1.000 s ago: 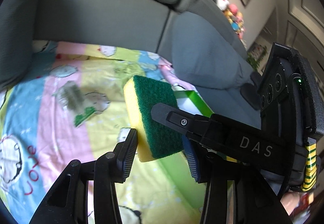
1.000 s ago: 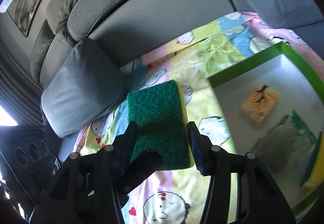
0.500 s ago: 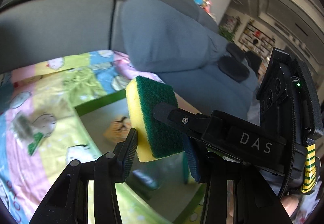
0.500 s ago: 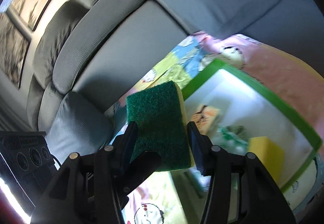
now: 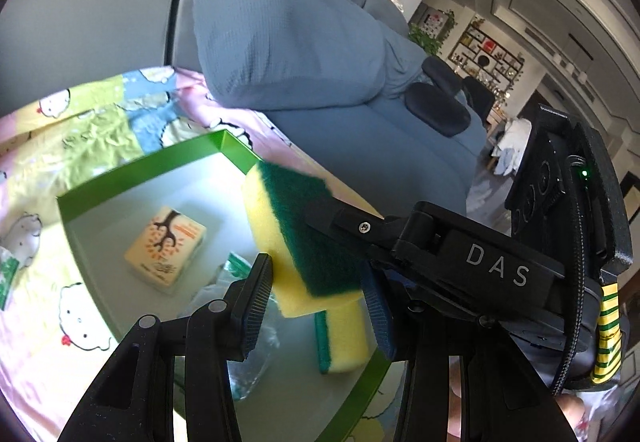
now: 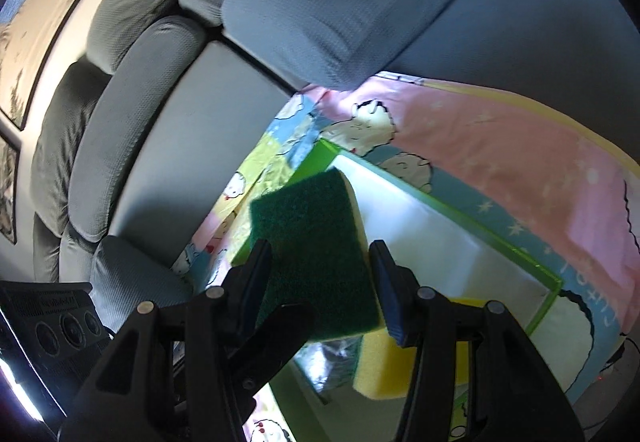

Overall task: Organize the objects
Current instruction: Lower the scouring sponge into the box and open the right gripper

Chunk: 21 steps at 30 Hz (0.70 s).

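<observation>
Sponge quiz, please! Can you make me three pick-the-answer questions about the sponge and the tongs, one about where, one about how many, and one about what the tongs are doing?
1. Where is the held sponge?
A. Lying on the sofa cushion
B. Up in the air over the green tray
C. On the floor

2. How many yellow-and-green sponges show in the left wrist view?
A. One
B. Two
C. Four

3. What are the left tongs doing?
A. Wide open with nothing in them
B. Holding a small box
C. Shut on the held sponge

Answers:
1. B, because the tray's floor shows below and behind it.
2. B, because a second sponge lies inside the tray under the held one.
3. C, because both fingers press on the sponge's sides.
</observation>
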### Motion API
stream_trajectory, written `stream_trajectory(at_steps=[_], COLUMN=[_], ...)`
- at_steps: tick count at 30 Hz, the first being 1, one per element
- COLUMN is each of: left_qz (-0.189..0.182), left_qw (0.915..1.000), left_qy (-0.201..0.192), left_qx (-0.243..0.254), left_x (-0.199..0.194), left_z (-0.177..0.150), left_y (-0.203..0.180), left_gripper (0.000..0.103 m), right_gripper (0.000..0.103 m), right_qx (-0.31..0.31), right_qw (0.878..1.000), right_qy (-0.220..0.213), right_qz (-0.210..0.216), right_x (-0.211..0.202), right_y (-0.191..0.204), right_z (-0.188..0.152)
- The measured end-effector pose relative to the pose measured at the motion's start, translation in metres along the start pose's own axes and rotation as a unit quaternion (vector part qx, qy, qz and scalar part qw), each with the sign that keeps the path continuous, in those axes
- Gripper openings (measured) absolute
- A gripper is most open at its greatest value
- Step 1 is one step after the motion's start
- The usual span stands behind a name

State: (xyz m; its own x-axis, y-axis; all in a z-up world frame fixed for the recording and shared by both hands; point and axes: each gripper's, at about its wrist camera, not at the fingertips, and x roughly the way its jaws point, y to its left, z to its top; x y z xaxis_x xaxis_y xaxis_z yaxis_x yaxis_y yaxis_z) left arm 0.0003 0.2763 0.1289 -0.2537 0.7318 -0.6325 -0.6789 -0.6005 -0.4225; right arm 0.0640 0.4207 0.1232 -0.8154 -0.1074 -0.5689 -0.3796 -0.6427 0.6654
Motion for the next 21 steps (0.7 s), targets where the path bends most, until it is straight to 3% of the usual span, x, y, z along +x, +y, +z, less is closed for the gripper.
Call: stream_trajectory(at_steps=[10, 15, 19, 21], left_qz=[0.007, 0.028, 0.057, 0.064], left_qw=[0.9993, 0.9986, 0.9979, 0.9973], left_qy=[0.004, 0.006, 0.003, -0.008], left_qx=[-0.038, -0.043, -0.031, -0.036], left_x=[0.012, 0.010, -0.003, -0.014], left_z=[-0.008, -0.009, -0.013, -0.016], left_y=[0.012, 0.016, 0.019, 0.022], left_gripper=[0.046, 0.046, 0.046, 0.046], right_gripper=[0.048, 0.047, 0.051, 0.051], right_qx=[0.013, 0.012, 0.004, 0.010], right_qw=[0.999, 0.998, 0.996, 0.997], right_qy=[0.000, 0.002, 0.007, 0.007], right_qz=[-0.053, -0.053, -0.093, -0.082], right_x=[0.010, 0.015, 0.020, 0.020], right_y=[-0.013, -0.013, -0.012, -0.013], right_z=[-0.001, -0.002, -0.004, -0.004])
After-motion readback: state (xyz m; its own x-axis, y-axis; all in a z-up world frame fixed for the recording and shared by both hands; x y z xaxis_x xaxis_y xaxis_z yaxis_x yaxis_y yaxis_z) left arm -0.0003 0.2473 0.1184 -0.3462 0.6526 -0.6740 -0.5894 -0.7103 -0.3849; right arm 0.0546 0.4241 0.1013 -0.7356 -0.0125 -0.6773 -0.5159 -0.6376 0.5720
